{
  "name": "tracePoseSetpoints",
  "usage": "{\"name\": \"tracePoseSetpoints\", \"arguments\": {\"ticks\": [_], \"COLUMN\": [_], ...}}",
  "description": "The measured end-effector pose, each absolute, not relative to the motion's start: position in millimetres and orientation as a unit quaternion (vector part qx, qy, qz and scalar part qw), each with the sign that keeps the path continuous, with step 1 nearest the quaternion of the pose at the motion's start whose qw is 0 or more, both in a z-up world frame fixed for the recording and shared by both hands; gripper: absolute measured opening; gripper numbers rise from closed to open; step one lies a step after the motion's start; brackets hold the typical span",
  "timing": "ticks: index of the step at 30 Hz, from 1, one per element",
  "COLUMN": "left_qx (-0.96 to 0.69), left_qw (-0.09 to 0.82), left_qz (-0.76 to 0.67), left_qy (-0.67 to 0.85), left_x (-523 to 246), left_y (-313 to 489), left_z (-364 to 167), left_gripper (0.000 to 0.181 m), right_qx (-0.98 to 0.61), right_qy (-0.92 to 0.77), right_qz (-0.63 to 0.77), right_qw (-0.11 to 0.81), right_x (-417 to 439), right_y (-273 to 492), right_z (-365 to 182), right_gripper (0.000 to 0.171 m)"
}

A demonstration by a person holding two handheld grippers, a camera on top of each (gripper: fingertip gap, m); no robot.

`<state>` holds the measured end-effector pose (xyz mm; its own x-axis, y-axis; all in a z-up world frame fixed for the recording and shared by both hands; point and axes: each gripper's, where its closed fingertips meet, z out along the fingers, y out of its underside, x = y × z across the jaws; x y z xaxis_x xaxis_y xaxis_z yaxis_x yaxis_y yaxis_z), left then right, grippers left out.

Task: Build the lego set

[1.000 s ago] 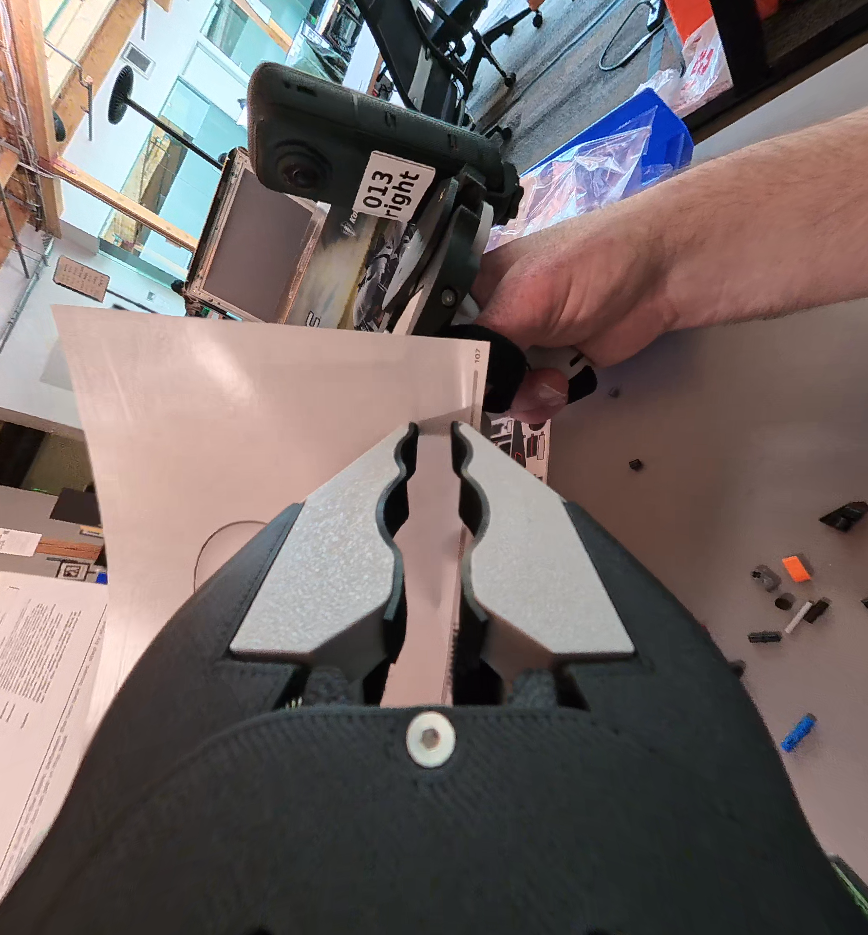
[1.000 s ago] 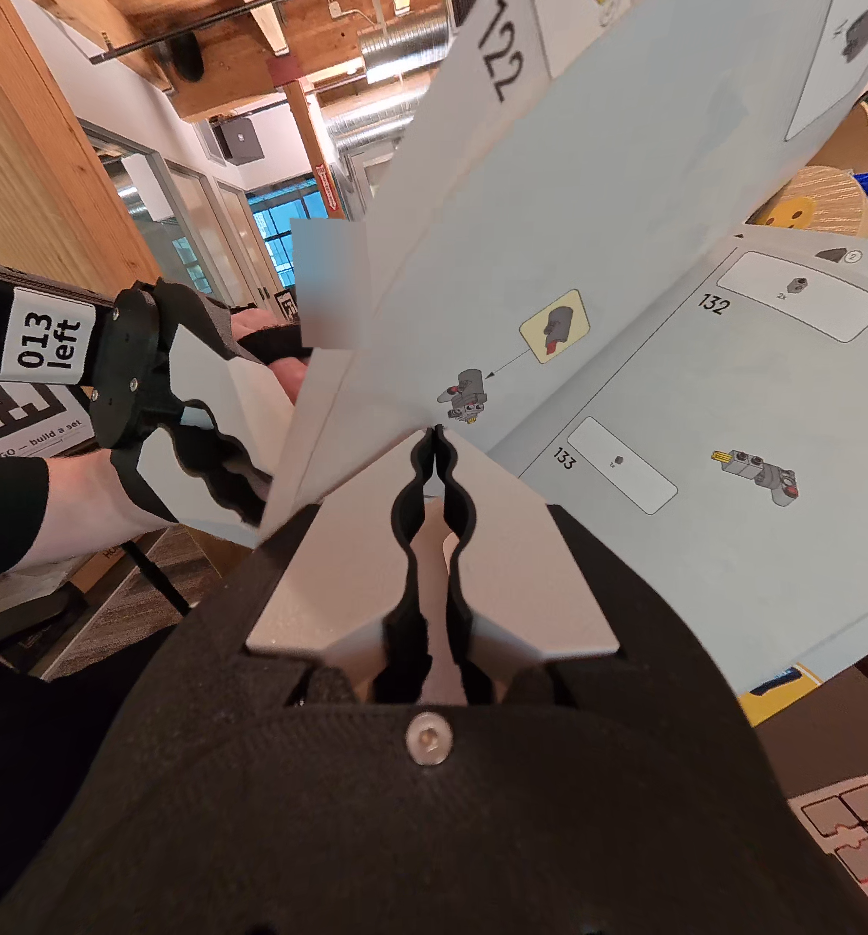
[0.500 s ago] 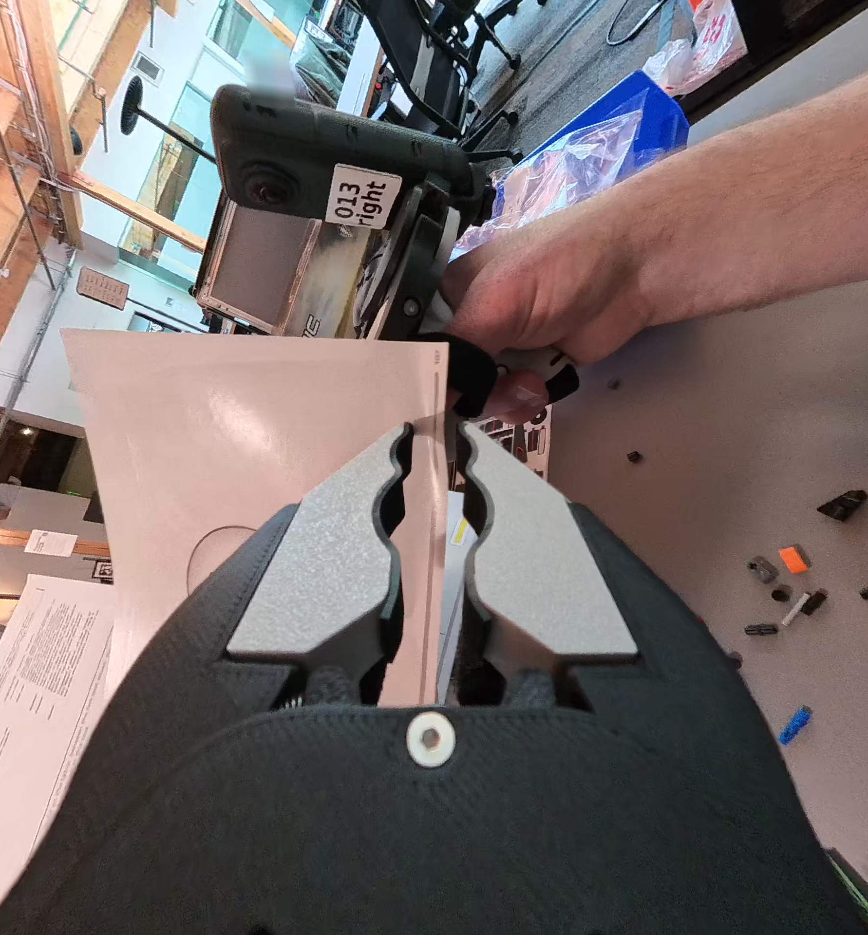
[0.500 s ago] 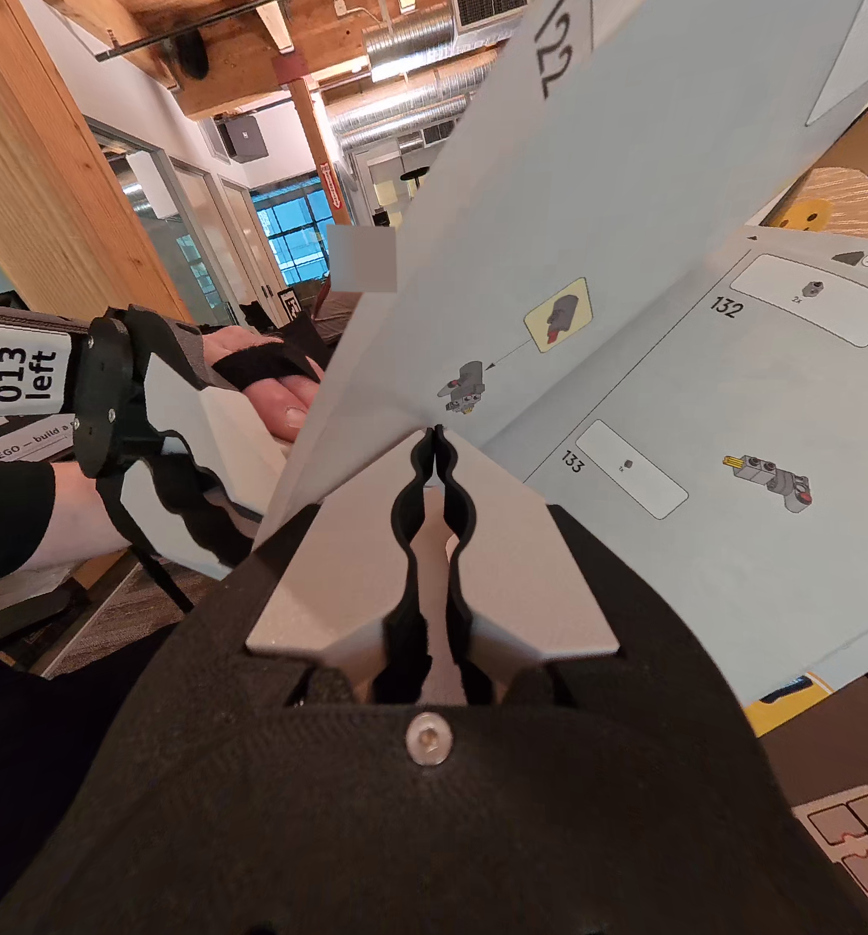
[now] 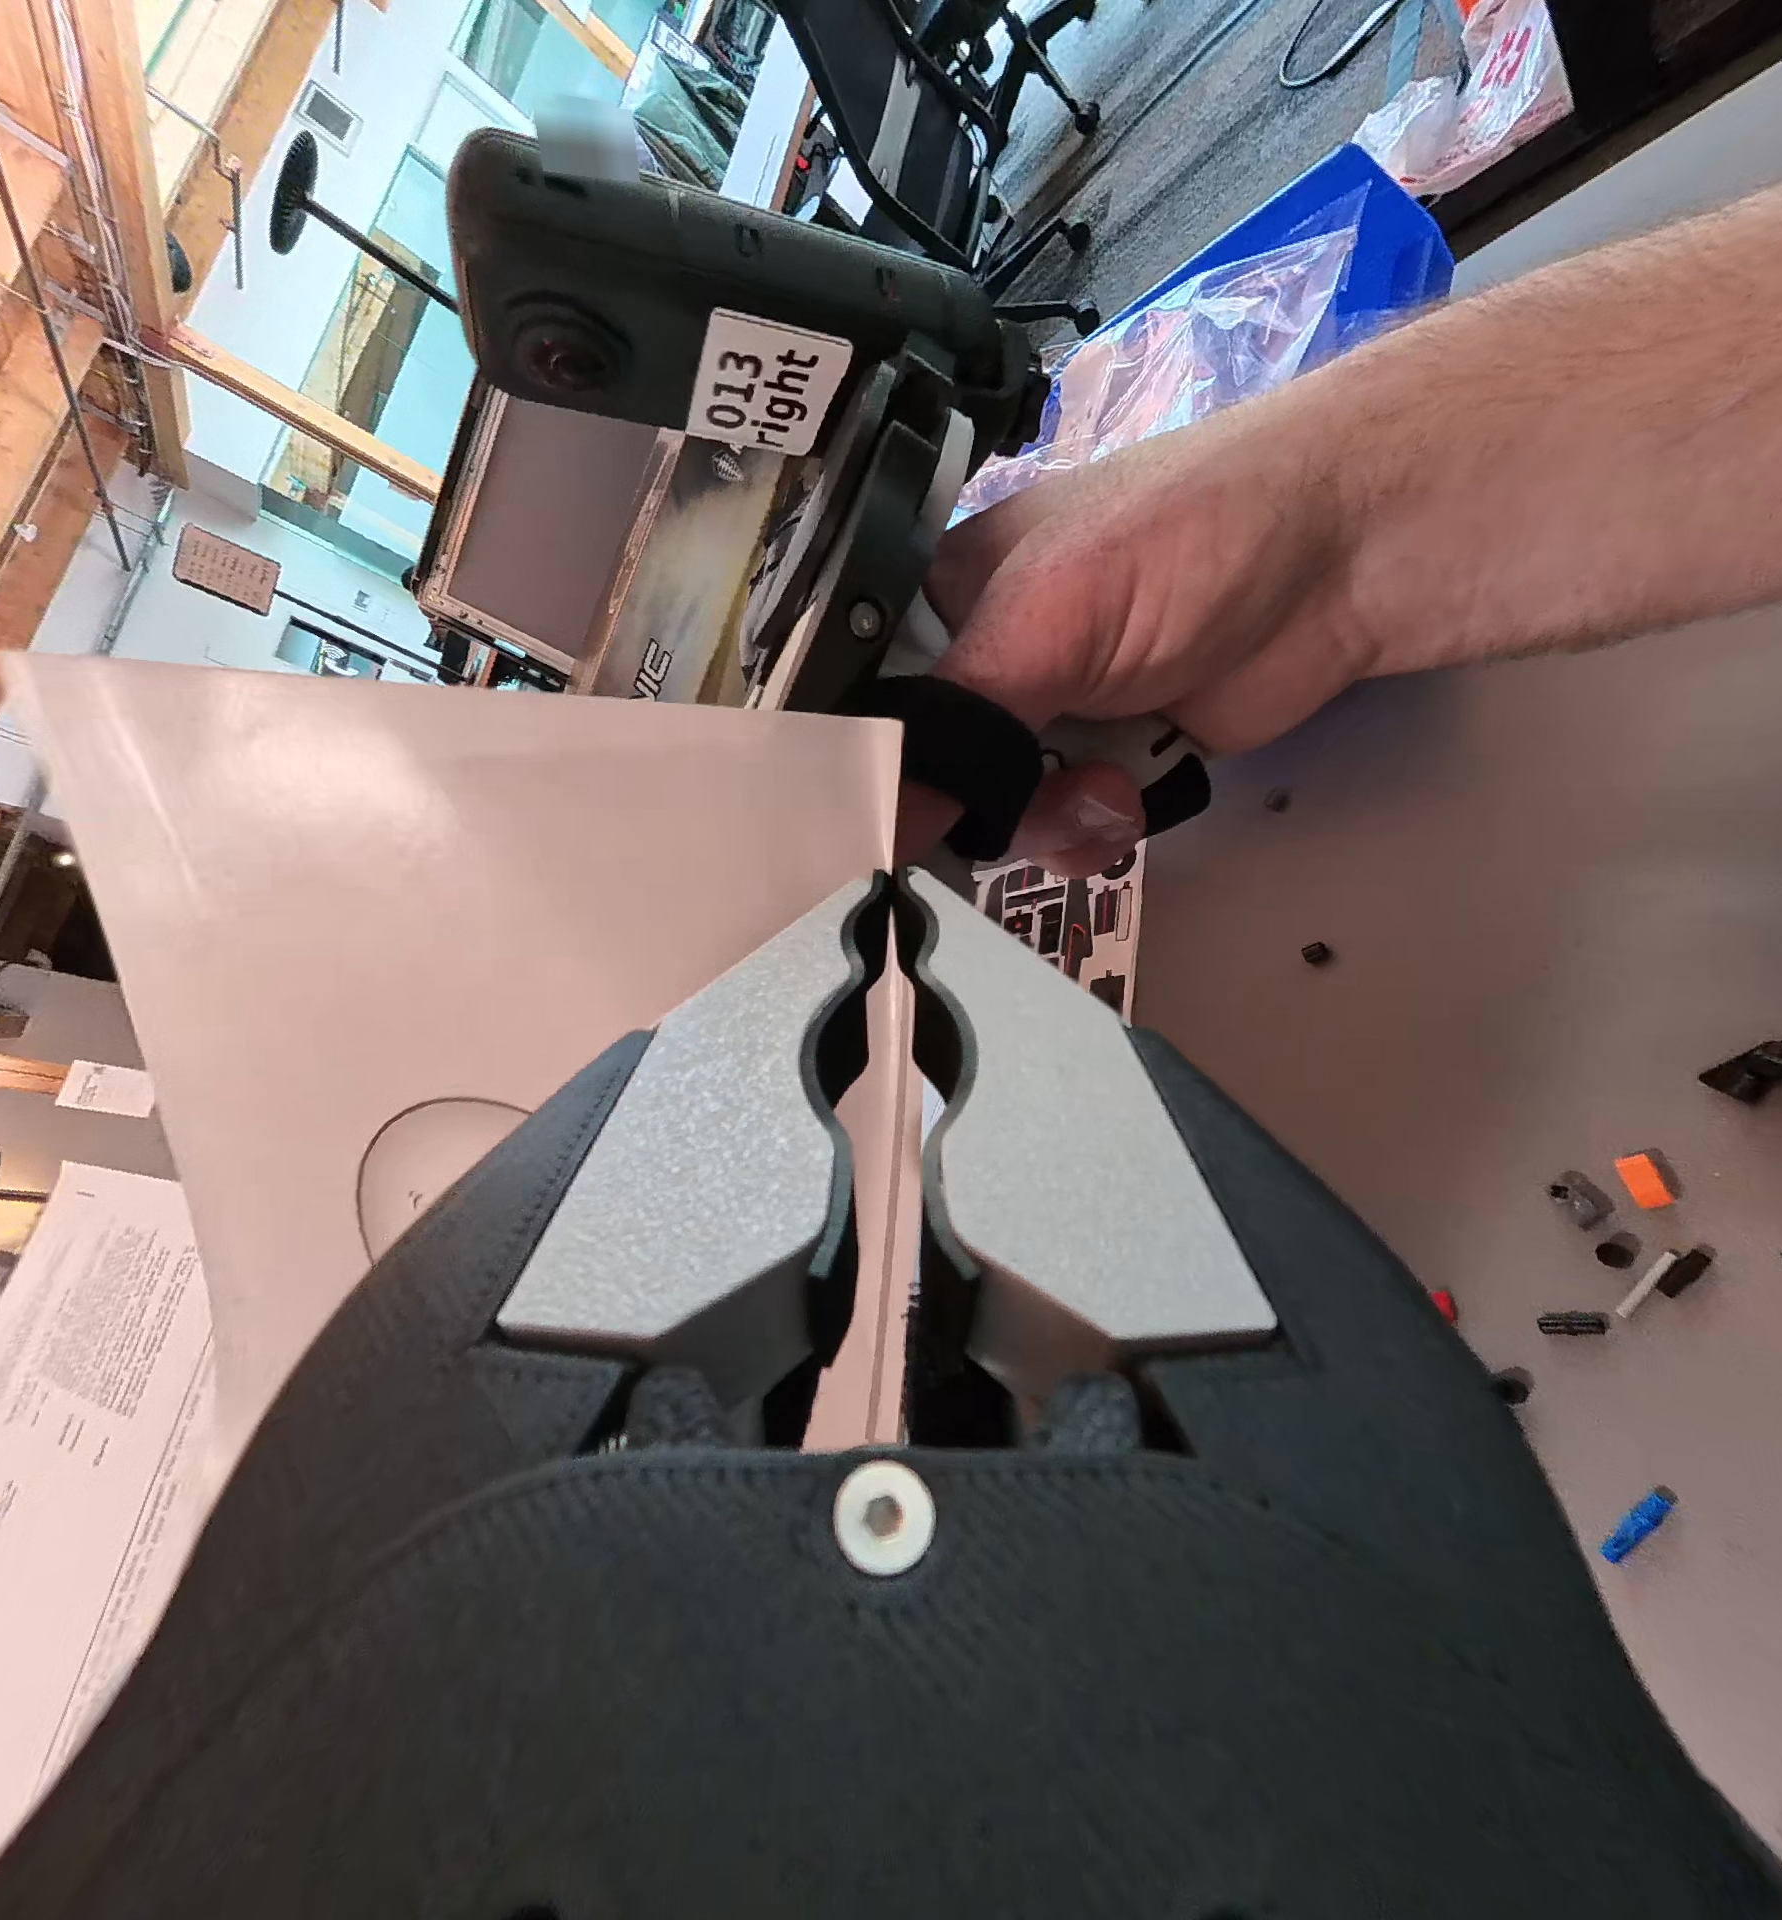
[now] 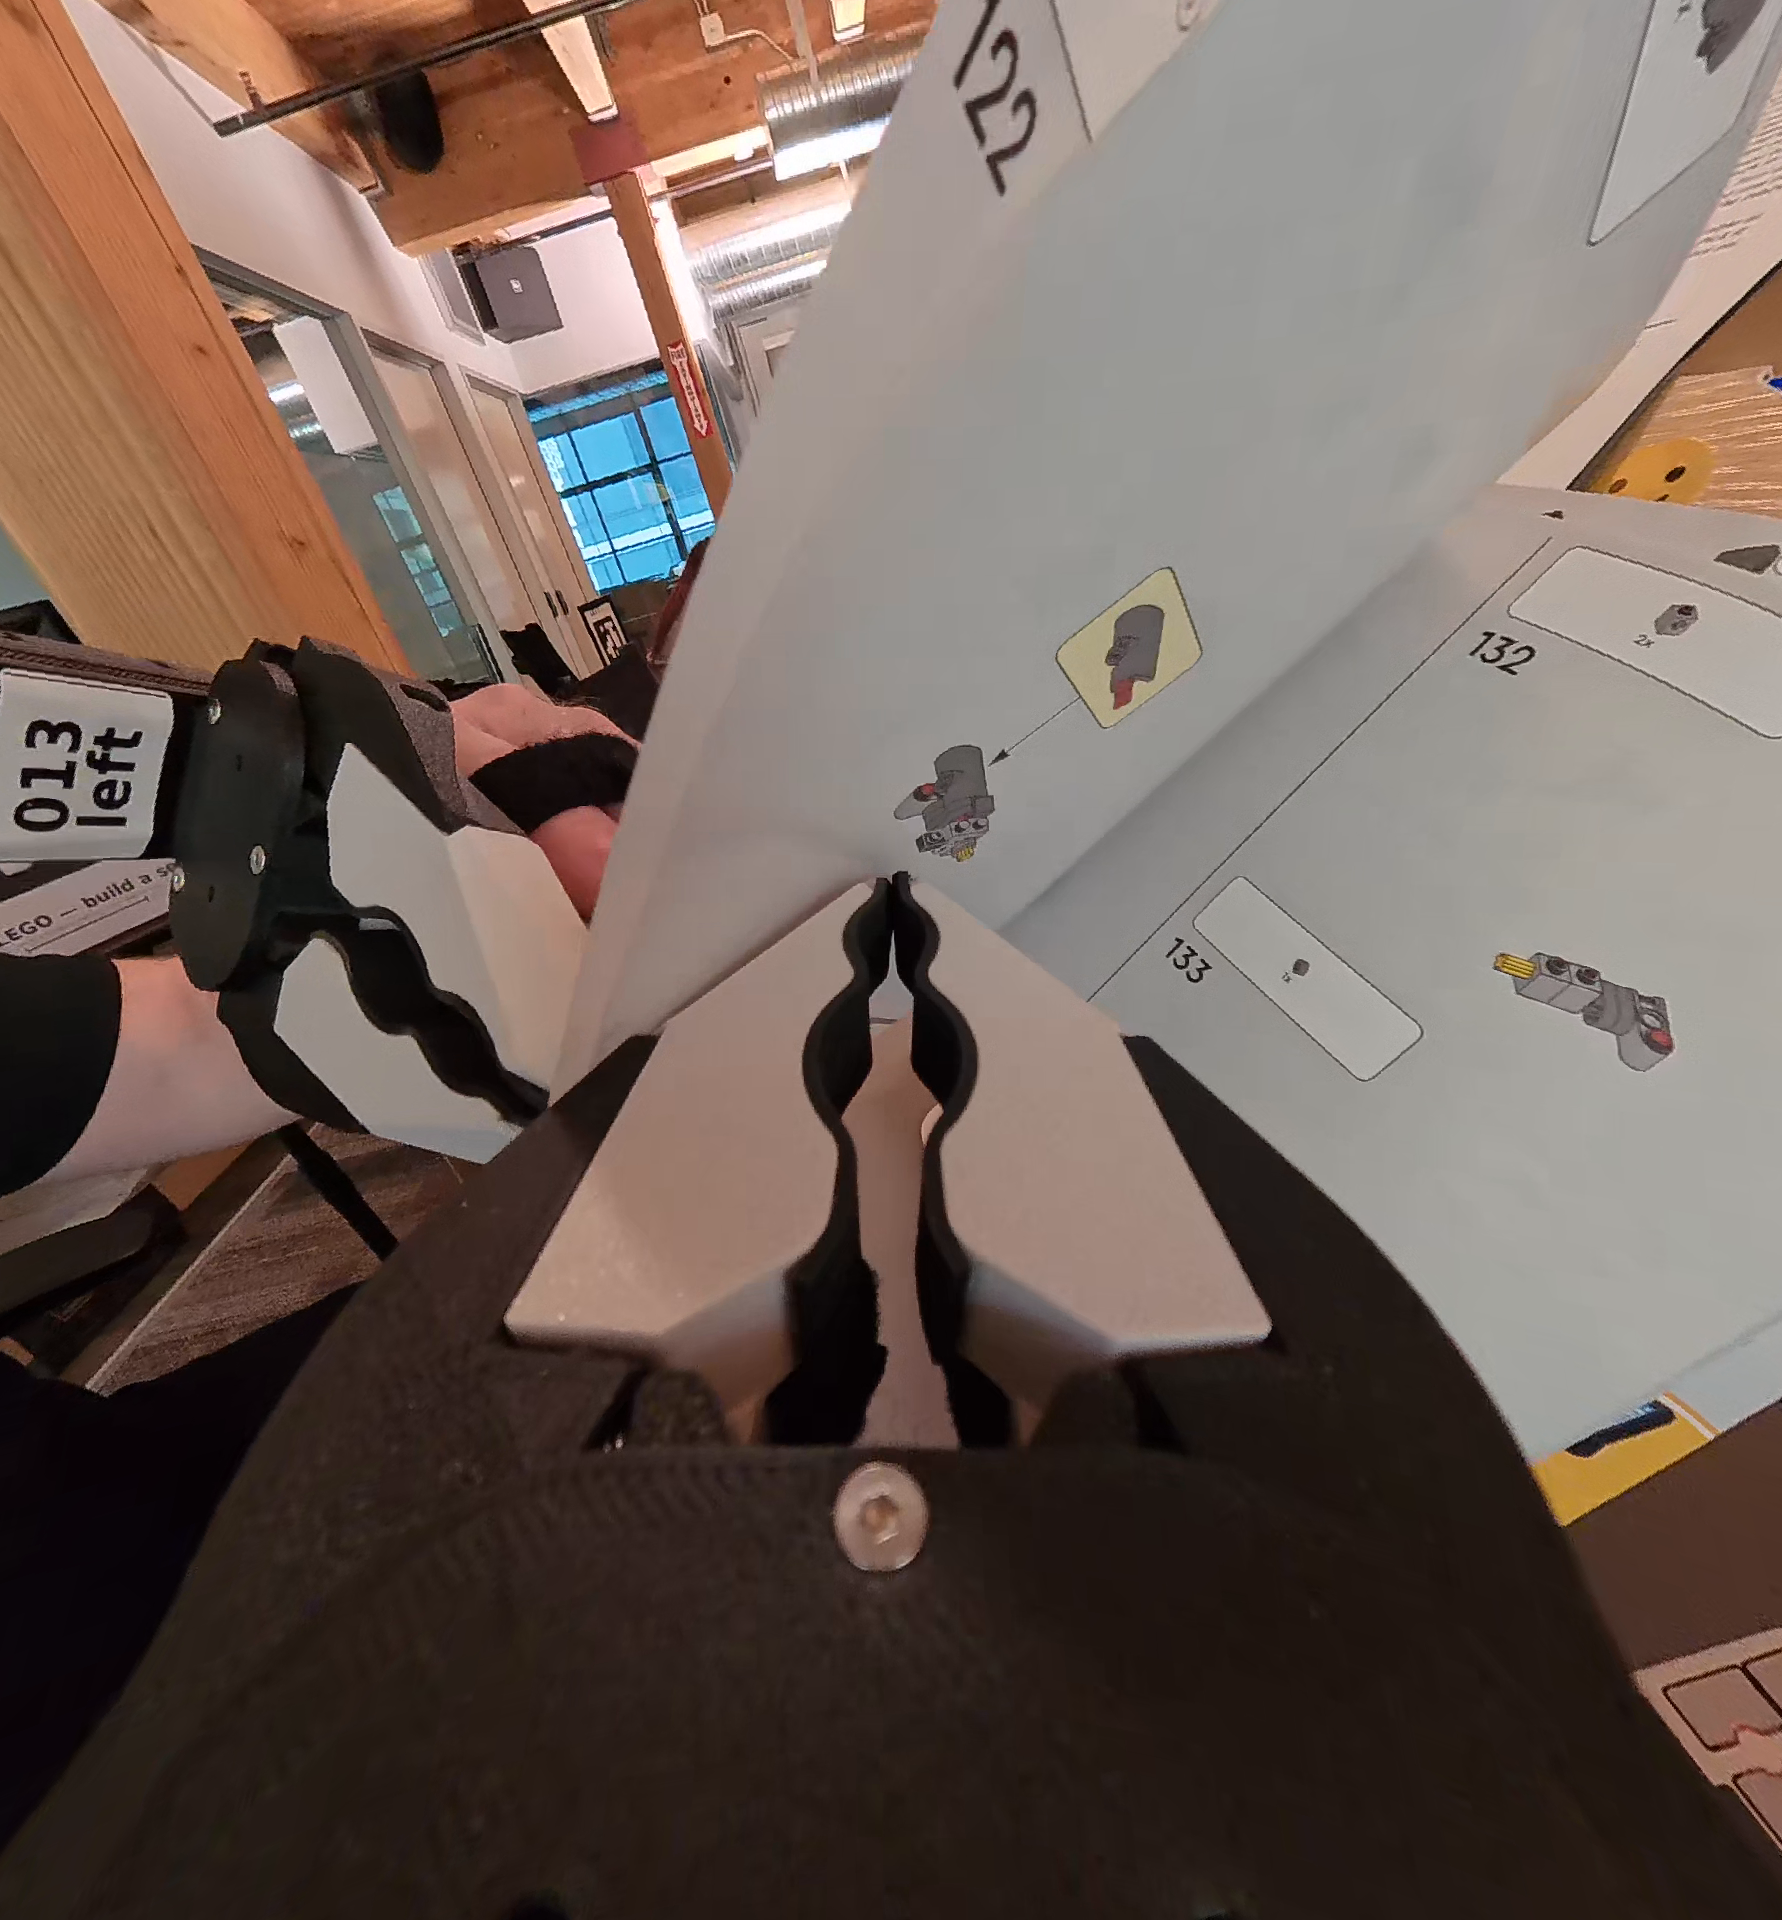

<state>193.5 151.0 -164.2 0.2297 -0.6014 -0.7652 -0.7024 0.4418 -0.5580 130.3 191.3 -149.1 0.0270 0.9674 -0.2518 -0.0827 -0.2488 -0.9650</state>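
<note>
I hold the thin, floppy page (image 5: 471,935) up off the table (image 5: 1489,935), with my left gripper (image 5: 892,883) and right gripper (image 6: 892,883) both pinched tight on its edge, because paper tears if I tug hard.

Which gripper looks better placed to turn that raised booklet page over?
Probably the left gripper: its jaws are shut on the edge of the raised pale paper page. The right gripper is pinched low, near the booklet's fold.
</note>
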Motion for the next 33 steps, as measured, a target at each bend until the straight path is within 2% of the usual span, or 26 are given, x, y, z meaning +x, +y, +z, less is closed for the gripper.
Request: {"name": "tracePoseSetpoints", "arguments": {"ticks": [10, 18, 27, 33], "left_qx": [-0.562, -0.575, -0.589, -0.609], "left_qw": [0.604, 0.658, 0.712, 0.735], "left_qz": [-0.097, -0.185, -0.188, -0.164], "left_qy": [0.556, 0.448, 0.332, 0.249], "left_x": [181, 126, 48, -19], "left_y": [144, 139, 140, 141], "left_z": [-139, -99, -84, -94], "left_gripper": [0.0, 0.0, 0.0, 0.0], "right_qx": [-0.546, -0.561, -0.597, -0.599], "right_qy": [-0.402, -0.384, -0.316, -0.305], "right_qz": [0.571, 0.553, 0.439, 0.333], "right_qw": [0.463, 0.482, 0.592, 0.661], "right_x": [134, 149, 205, 222], "right_y": [191, 204, 236, 238], "right_z": [-146, -143, -121, -105], "right_gripper": [0.0, 0.0, 0.0, 0.0]}}
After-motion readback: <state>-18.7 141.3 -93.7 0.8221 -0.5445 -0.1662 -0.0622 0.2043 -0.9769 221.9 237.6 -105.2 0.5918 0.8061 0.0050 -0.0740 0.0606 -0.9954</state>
